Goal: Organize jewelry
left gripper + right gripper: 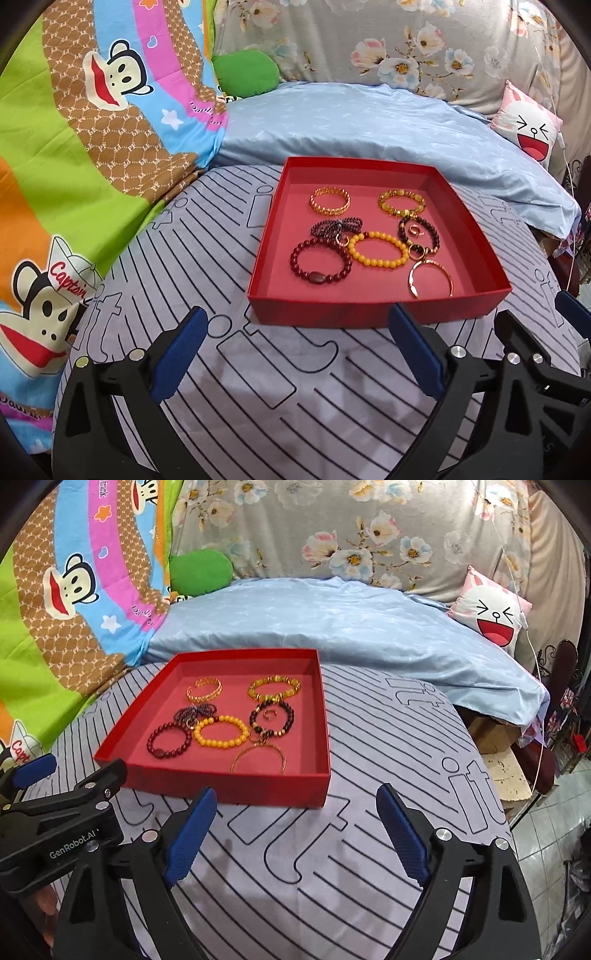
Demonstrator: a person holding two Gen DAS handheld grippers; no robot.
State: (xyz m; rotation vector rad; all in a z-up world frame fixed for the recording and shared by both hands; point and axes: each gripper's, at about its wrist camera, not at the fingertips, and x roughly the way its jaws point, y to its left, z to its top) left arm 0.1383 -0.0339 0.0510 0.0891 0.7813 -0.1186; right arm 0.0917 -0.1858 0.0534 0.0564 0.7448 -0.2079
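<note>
Beaded and gold bracelets (376, 249) crowd the shallow red cardboard tray (369, 308) mid-frame; both claws, left claw (295, 354) and right claw (295, 834), gape empty below it, so lift untangled outer pieces first.

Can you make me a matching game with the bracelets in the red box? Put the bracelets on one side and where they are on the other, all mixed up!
Things:
1. dark red bead bracelet
2. yellow bead bracelet
3. gold chain bracelet
4. thin gold bangle

Places in the red box, seen from the left wrist camera:
A. far left corner area
B. near right, closest to the front wall
C. near left
D. middle, between the dark red one and the bangle

Pairs: 1-C, 2-D, 3-A, 4-B
</note>
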